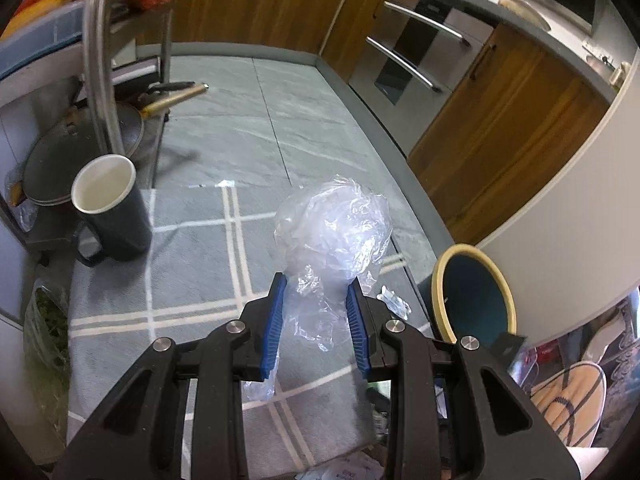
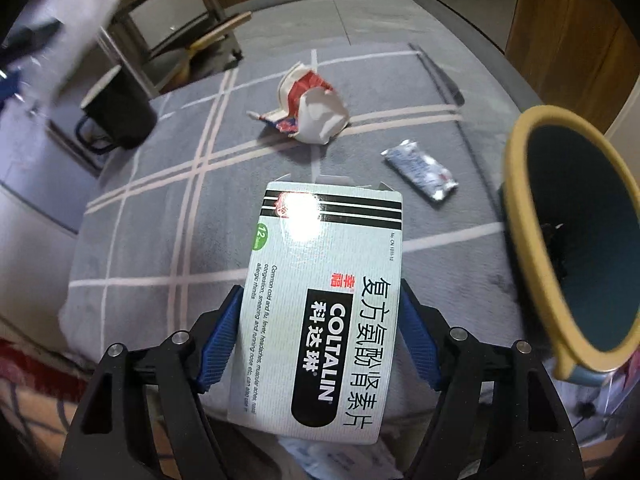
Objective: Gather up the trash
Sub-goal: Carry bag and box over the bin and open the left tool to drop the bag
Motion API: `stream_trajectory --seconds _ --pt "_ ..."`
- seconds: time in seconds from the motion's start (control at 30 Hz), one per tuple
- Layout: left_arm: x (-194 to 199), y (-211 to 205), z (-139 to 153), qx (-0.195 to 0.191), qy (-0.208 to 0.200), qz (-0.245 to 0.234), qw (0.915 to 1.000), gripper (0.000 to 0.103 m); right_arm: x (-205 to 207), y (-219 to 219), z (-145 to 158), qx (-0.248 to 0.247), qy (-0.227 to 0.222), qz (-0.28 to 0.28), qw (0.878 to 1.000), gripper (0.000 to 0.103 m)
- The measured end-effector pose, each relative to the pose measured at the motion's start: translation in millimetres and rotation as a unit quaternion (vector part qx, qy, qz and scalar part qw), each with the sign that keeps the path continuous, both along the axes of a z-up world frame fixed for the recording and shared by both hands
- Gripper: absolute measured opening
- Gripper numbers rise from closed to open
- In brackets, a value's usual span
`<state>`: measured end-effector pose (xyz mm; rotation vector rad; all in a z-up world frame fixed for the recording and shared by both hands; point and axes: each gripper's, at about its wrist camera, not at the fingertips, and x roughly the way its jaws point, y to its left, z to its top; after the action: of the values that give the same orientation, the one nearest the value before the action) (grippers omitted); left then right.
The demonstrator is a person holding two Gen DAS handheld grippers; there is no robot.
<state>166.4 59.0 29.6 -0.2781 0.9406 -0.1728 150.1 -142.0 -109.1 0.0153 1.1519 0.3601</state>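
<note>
Right wrist: bin rim [image 2: 520, 216] beside medicine box [image 2: 324, 300].

Two fisheye wrist cameras look steeply down along their grippers' black arms and blue pads at a grey checked mat [image 1: 192, 280]. The left view sits higher and farther back, facing wooden kitchen cabinets [image 1: 500, 128] and an oven front [image 1: 404, 64]. The right view hangs nearer the mat [image 2: 160, 220]. Both share the dark mug [image 1: 110, 208] [image 2: 120, 114], the yellow-rimmed bin [image 1: 474, 292] [image 2: 568, 240] at right, and a small foil packet [image 1: 394, 302] [image 2: 420, 170].
</note>
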Motion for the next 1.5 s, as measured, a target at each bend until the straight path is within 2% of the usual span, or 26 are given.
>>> stream_trajectory --seconds 0.2,0.43,0.63,0.87,1.1,1.27,1.5 --pt "0 -20 -7 0.007 0.007 -0.018 0.9998 0.028 -8 -38 31 0.004 -0.032 0.002 0.999 0.075" --pt "6 -49 -12 0.014 0.013 -0.038 0.9991 0.028 -11 -84 68 0.015 -0.084 -0.026 0.996 0.075" --pt "12 -81 -16 0.017 0.019 -0.061 0.9978 0.028 -16 -116 83 0.024 -0.12 -0.052 0.991 0.075" --pt "20 -128 -20 0.022 0.021 -0.096 0.995 0.028 -22 -161 88 0.026 -0.139 -0.092 0.986 0.075" --pt "25 -182 -27 0.013 0.025 -0.142 0.9895 0.028 -28 -216 82 0.057 -0.131 -0.151 0.978 0.075" --pt "31 -223 -43 0.006 0.044 -0.172 0.9841 0.028 -28 -240 79 0.081 -0.124 -0.189 0.971 0.075" --pt "45 -266 -71 0.009 0.071 -0.197 0.9777 0.029 -23 -255 66 0.088 -0.106 -0.221 0.966 0.075"
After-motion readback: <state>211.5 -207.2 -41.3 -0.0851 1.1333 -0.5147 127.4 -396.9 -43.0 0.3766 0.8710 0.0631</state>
